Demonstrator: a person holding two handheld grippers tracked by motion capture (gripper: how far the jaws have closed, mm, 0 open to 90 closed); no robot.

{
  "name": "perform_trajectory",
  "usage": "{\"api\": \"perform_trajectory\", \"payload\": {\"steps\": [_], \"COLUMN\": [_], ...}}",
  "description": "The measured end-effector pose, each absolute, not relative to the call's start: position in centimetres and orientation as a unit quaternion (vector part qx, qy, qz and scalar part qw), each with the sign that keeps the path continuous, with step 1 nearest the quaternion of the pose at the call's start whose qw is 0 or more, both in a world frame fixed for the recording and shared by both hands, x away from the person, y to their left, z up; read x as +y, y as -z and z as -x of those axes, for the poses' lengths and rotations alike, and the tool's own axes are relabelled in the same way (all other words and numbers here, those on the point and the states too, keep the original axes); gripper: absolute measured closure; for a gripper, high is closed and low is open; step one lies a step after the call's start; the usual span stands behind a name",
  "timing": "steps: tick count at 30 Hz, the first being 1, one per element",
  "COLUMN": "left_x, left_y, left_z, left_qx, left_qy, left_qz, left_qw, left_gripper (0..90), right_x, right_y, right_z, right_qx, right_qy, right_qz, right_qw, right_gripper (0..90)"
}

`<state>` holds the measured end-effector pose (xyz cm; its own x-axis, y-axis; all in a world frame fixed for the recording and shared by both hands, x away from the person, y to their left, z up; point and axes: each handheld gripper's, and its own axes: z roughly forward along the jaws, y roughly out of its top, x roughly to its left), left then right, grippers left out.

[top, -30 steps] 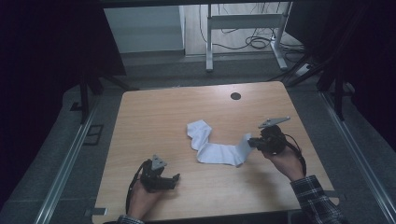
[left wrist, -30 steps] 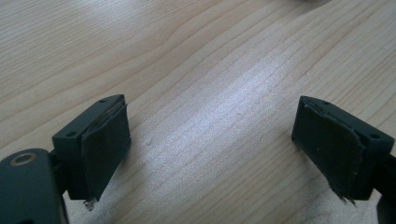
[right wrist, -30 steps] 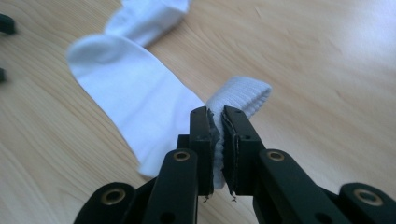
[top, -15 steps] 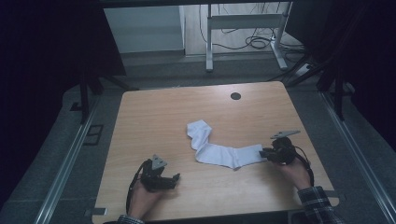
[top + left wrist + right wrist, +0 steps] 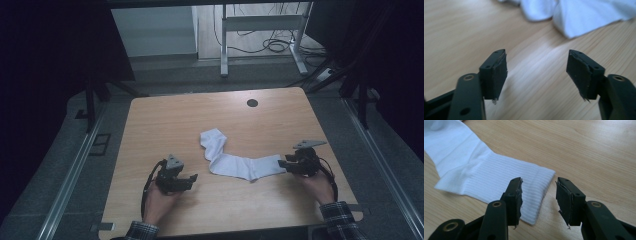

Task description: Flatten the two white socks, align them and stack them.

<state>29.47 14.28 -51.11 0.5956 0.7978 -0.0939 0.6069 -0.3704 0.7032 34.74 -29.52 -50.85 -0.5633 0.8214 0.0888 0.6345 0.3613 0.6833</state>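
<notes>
1. A white sock lies flat near the middle of the wooden table, bent in a shallow V: the foot end points up toward the far side, the ribbed cuff stretches out to the right.
2. In the right gripper view the cuff's edge sits just in front of the jaws, 1 jaw over the fabric and the other over bare wood beside it.
3. The right gripper rests low at the cuff end of the sock, held by the person's right hand. Its jaws have just been opening; they stand apart now, the pads clear of the cloth, with the cuff's corner lying below the gap rather than pinched.
4. The left gripper hovers over bare table to the lower left of the sock, near it but not touching, in the person's left hand. Its jaws have just been closing somewhat, yet a wide gap remains and nothing but wood shows between them.
5. In the left gripper view the sock's folded middle lies ahead of the jaws, blurred, past a strip of bare wood.
6. A small dark round hole marks the table's far edge, well apart from the sock.
7. Beyond the table, a white metal frame stands on the floor with cables trailing under it.
</notes>
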Motion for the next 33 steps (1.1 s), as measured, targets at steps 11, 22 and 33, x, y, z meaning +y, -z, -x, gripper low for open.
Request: {"api": "perform_trajectory", "payload": {"steps": [11, 22, 33], "left_x": [10.9, 9.4, 7.7], "left_y": [51.3, 51.4, 52.2], "left_z": [-32.0, -33.5, -34.2], "left_qx": [0.403, 0.408, 0.411], "left_qy": [-0.131, -0.139, -0.159], "left_qz": [-0.827, -0.814, -0.824], "left_qw": [0.37, 0.39, 0.356], "left_gripper": [44.6, 55.3, 80.1], "right_x": [-29.6, -28.9, -28.9], "right_y": [51.0, 51.9, 52.5], "right_z": [-34.7, -35.5, -35.6], "right_qx": [0.813, 0.819, 0.817], "right_qy": [-0.348, -0.326, -0.329], "right_qz": [-0.446, -0.444, -0.454], "right_qw": [0.141, 0.159, 0.136], "right_gripper": [60.2, 60.3, 74.4]}}
